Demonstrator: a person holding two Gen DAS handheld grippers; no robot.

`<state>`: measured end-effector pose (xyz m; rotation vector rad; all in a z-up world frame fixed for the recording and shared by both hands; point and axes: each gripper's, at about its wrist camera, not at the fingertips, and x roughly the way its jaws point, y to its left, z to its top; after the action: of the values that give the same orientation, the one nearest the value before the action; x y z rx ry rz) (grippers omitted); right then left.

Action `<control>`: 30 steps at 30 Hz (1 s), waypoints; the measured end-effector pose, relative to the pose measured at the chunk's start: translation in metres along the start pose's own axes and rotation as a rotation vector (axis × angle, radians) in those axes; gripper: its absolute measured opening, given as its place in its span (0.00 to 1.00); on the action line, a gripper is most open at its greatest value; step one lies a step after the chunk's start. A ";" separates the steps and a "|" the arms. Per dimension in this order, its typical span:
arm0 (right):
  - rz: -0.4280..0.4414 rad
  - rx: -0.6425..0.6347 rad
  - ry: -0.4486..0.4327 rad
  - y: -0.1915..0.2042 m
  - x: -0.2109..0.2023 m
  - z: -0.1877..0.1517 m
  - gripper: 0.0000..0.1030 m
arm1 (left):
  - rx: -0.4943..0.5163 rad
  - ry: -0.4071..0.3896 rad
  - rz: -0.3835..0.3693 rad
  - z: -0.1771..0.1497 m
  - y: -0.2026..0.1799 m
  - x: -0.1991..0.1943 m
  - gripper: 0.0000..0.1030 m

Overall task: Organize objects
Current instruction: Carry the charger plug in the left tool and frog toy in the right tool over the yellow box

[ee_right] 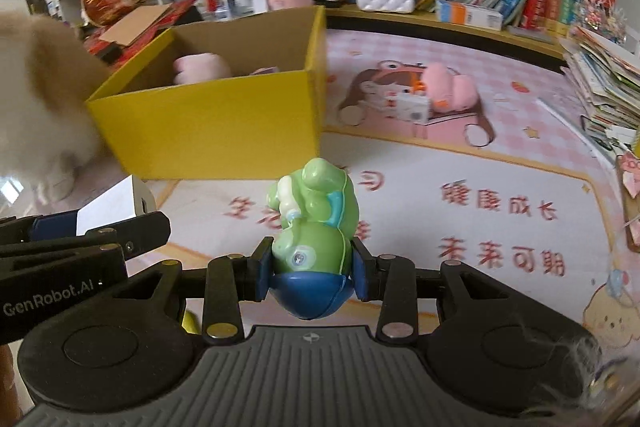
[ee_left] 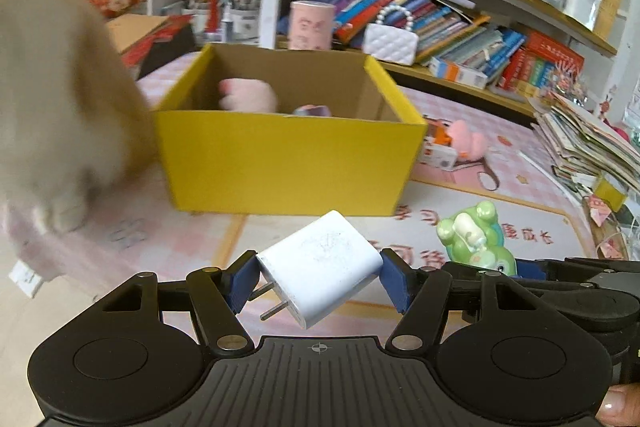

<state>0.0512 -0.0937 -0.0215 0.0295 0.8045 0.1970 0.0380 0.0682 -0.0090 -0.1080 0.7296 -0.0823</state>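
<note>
While the left gripper [ee_left: 320, 277] clamped a white plastic charger block [ee_left: 320, 267], the right gripper [ee_right: 312, 275] clamped a green plastic frog toy [ee_right: 314, 223]; the open yellow cardboard box [ee_left: 288, 159] stood at twelve o'clock

Pink play mat [ee_right: 460, 163] carries yellow box [ee_right: 208, 131], pink plush [ee_right: 448, 87].

Smooth matt white plastic charger [ee_left: 320, 267] with metal prongs, glossy green plastic frog toy [ee_right: 314, 227], matt yellow cardboard box [ee_left: 288, 155] lower centre, fluffy pink plush [ee_left: 248, 95], quilted glossy white handbag [ee_left: 390, 43] upper centre
</note>
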 end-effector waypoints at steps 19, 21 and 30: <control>0.016 -0.029 -0.015 0.059 -0.023 -0.022 0.35 | 0.003 -0.071 0.021 -0.021 0.049 -0.053 0.63; 0.011 -0.033 -0.019 0.061 -0.025 -0.023 0.35 | 0.005 -0.084 0.019 -0.020 0.050 -0.057 0.63; -0.025 -0.038 -0.041 0.058 -0.030 -0.017 0.35 | 0.015 -0.104 0.005 -0.011 0.050 -0.055 0.63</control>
<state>0.0098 -0.0435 -0.0061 -0.0120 0.7597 0.1871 -0.0086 0.1228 0.0127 -0.0959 0.6253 -0.0767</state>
